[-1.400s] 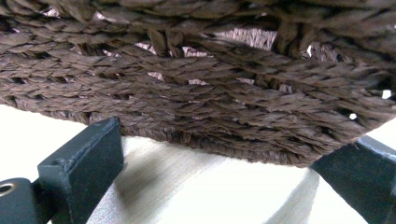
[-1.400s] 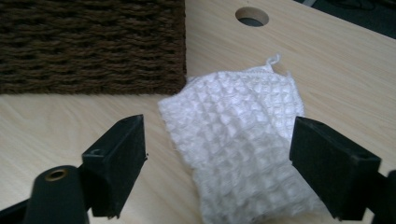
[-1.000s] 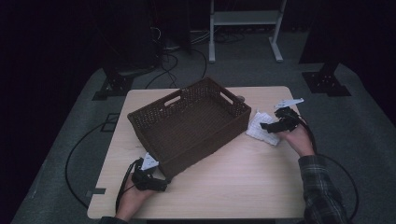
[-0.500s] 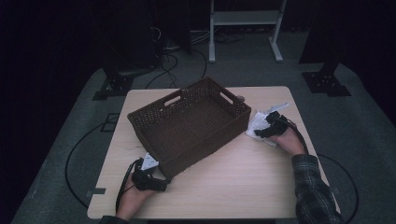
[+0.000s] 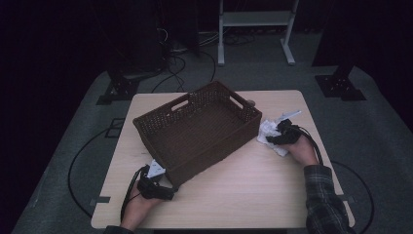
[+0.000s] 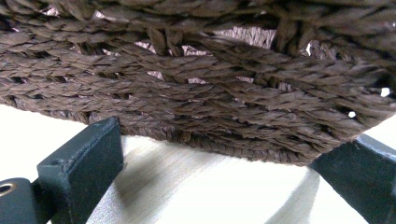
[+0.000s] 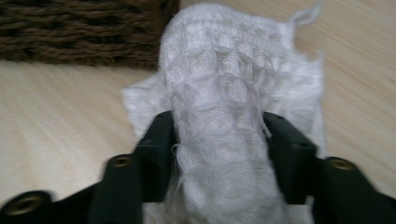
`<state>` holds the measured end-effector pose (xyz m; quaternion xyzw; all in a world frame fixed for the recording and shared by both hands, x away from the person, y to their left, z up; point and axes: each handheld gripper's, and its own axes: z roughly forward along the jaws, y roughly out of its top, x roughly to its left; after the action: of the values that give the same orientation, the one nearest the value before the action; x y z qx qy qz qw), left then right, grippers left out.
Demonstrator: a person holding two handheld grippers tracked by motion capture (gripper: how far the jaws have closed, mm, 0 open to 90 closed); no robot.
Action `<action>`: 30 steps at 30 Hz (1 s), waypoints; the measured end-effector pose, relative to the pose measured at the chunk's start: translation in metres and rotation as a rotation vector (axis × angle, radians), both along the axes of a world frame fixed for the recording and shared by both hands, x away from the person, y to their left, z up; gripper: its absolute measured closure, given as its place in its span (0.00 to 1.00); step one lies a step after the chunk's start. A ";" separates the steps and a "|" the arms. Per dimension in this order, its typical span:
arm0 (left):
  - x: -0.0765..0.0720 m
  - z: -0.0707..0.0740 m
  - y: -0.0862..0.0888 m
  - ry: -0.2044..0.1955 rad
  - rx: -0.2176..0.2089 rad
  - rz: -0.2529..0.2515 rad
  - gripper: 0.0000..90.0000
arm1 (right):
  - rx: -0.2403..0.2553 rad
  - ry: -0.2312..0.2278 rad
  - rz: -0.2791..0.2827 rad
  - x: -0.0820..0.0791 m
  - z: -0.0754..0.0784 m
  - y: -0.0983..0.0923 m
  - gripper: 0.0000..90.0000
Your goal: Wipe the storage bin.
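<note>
We see the right gripper [image 5: 278,135] low on the wooden table [image 5: 253,195], just off the right end of the brown woven basket [image 5: 195,131], with its jaws having just been closing on a white waffle-weave cloth [image 5: 271,136]. In the right gripper view a bunched ridge of that cloth [image 7: 219,126] runs up between the two black jaws, and both press against its sides, so we read the claw as gripping the cloth. The rest of the cloth lies spread on the tabletop beyond the jaws, its far edge just beside the basket wall [image 7: 84,32], and a small loop sticks out at one corner.

The left gripper [image 5: 163,187] rests on the table at the basket's near left corner. In the left gripper view its jaws stand wide apart, pointing at the foot of the woven wall [image 6: 201,93]; bare table [image 6: 205,186] lies between them, and we see nothing held there, so this claw is open
</note>
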<state>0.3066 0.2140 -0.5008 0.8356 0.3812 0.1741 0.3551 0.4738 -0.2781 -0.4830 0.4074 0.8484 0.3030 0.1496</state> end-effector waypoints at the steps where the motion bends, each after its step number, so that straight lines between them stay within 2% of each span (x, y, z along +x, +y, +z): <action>1: 0.000 0.000 0.000 0.000 0.000 0.000 0.02 | 0.006 -0.009 0.001 -0.003 0.000 0.000 0.63; 5: 0.000 0.000 0.000 0.000 0.000 0.000 0.02 | 0.023 -0.026 -0.001 -0.011 -0.002 0.000 0.75; 8: 0.000 0.000 0.000 0.000 0.000 0.000 0.02 | 0.073 -0.021 -0.026 -0.013 -0.003 -0.003 0.78; 12: 0.000 0.000 0.000 0.000 0.001 0.000 0.02 | 0.128 -0.006 -0.036 -0.013 -0.003 -0.010 0.79; 18: 0.000 0.000 0.000 0.000 0.000 0.000 0.02 | 0.152 -0.038 -0.053 -0.019 0.003 -0.016 0.79; 20: 0.000 0.000 0.000 0.000 0.000 0.000 0.02 | 0.169 -0.054 -0.059 -0.022 0.008 -0.018 0.79; 21: 0.000 0.000 0.000 0.001 0.000 0.000 0.02 | 0.195 -0.068 -0.061 -0.025 0.012 -0.021 0.80; 30: 0.000 0.000 0.000 0.002 -0.001 0.001 0.02 | 0.259 -0.115 -0.057 -0.034 0.028 -0.024 0.80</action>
<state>0.3066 0.2138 -0.5008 0.8355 0.3821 0.1731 0.3550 0.4395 -0.3023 -0.4550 0.4292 0.7804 0.4284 0.1527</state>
